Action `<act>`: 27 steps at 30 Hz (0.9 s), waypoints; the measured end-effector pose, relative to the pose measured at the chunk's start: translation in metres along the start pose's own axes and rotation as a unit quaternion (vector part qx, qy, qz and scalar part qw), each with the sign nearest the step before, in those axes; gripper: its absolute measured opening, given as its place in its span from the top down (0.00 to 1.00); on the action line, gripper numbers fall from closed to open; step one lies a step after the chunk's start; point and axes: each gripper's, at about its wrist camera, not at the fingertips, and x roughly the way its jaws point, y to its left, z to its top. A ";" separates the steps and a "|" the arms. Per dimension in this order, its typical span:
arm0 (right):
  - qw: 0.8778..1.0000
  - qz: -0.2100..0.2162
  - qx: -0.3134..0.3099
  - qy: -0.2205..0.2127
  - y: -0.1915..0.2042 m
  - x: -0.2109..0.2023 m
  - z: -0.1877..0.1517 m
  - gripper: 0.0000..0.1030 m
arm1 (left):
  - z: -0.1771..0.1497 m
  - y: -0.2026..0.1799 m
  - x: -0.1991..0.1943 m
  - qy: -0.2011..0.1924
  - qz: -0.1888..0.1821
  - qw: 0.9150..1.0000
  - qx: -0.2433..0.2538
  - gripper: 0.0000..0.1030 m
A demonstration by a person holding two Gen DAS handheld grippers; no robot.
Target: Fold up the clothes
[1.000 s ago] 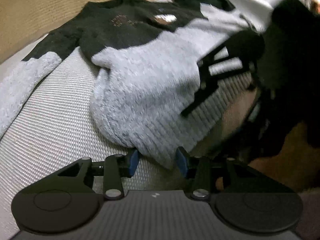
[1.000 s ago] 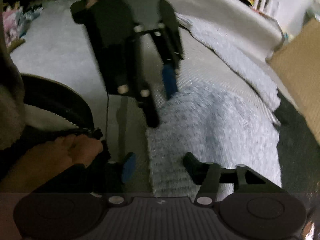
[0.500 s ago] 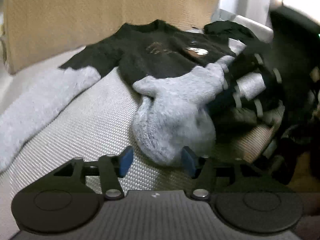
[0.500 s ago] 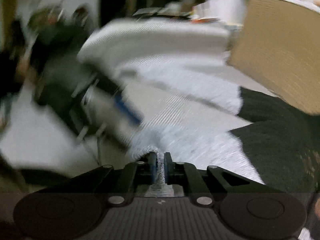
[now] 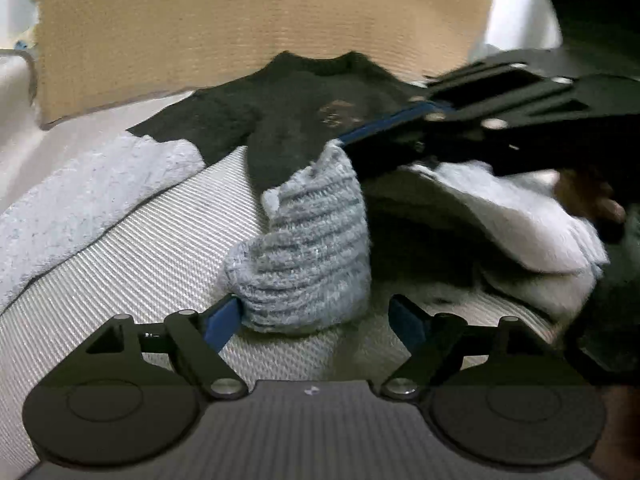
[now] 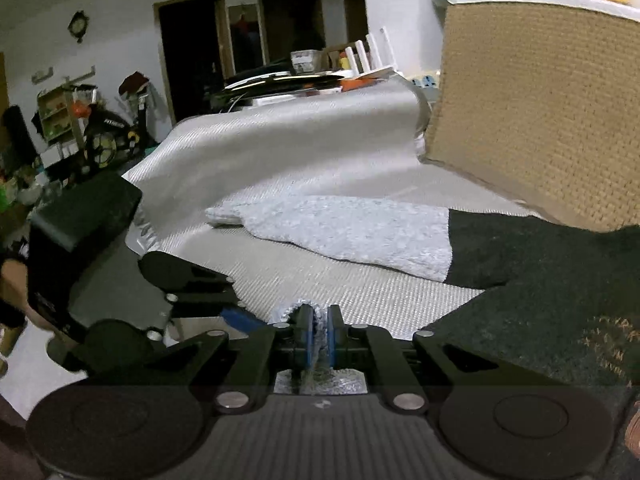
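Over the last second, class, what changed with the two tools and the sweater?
The right tool shut on the sweater's grey cuff and lifted it. The left tool has been opening, pads off the cuff. The other sleeve stayed flat on the sofa cushion.

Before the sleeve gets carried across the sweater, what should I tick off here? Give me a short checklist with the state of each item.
1. Right claw shut on the grey sleeve cuff: ok, knit is pinched between its pads.
2. Left claw free of the cuff: ok, its jaws have just been opening; the cuff sits between them unpressed.
3. Sweater body lying flat: ok.
4. Other sleeve spread out on the cover: ok.
5. Landing spot on the sweater free of the claws: cannot tell.
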 end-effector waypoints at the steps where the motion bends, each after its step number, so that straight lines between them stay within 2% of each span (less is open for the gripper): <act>1: 1.000 -0.001 0.001 -0.003 -0.001 -0.001 0.000 0.92 | 0.002 0.000 0.004 -0.002 0.009 1.000 -0.003 0.19; 2: 1.000 -0.003 0.002 -0.005 -0.001 -0.003 -0.001 0.92 | 0.004 0.001 0.009 -0.002 0.021 1.000 -0.011 0.20; 4: 1.000 -0.008 -0.001 -0.012 -0.002 -0.006 0.001 0.92 | 0.005 0.006 0.016 0.003 0.031 0.998 -0.047 0.30; 6: 1.000 -0.015 -0.010 -0.016 -0.003 -0.011 0.002 0.92 | 0.007 0.008 0.015 0.025 0.026 0.998 -0.050 0.62; 7: 1.000 -0.013 -0.012 -0.019 -0.004 -0.014 0.001 0.93 | 0.007 0.009 0.012 0.031 0.023 0.998 -0.051 0.68; 8: 1.000 -0.008 -0.012 -0.024 -0.004 -0.017 0.001 0.93 | 0.006 0.012 0.007 0.036 0.016 0.998 -0.056 0.77; 10: 0.999 0.000 -0.013 -0.033 -0.005 -0.024 -0.002 0.93 | 0.003 0.019 -0.006 0.045 0.001 0.997 -0.068 0.83; 11: 0.999 0.004 -0.011 -0.034 -0.006 -0.026 -0.003 0.93 | 0.001 0.021 -0.012 0.048 -0.006 0.996 -0.070 0.90; 14: 1.000 0.017 -0.003 -0.013 -0.010 -0.030 -0.009 0.93 | -0.004 0.016 -0.036 0.051 -0.030 0.997 -0.040 0.90; 15: 1.000 0.012 -0.005 -0.005 -0.012 -0.031 -0.013 0.93 | -0.007 0.013 -0.042 0.054 -0.033 0.998 -0.023 0.90; 17: 1.000 -0.003 -0.001 0.011 -0.018 -0.033 -0.023 0.92 | -0.012 0.008 -0.046 0.058 -0.018 0.998 0.008 0.90; 18: 1.000 -0.012 0.004 0.020 -0.022 -0.033 -0.029 0.92 | -0.015 0.008 -0.045 0.064 -0.025 0.998 0.009 0.90; 20: 0.999 -0.029 0.014 0.035 -0.030 -0.038 -0.039 0.92 | -0.015 0.000 -0.046 0.078 -0.057 0.995 0.032 0.90; 21: 0.998 -0.037 0.019 0.042 -0.034 -0.042 -0.043 0.91 | -0.017 -0.010 -0.051 0.081 -0.058 0.993 0.067 0.90; 23: 0.997 -0.053 0.023 0.050 -0.040 -0.053 -0.053 0.91 | -0.021 -0.019 -0.048 0.104 -0.052 0.988 0.104 0.91; 25: 0.995 -0.072 0.039 0.055 -0.049 -0.068 -0.061 0.90 | -0.027 -0.021 -0.043 0.137 -0.054 0.982 0.121 0.90; 27: 0.992 -0.097 0.056 0.059 -0.060 -0.086 -0.071 0.90 | -0.036 -0.016 -0.039 0.153 -0.063 0.980 0.115 0.90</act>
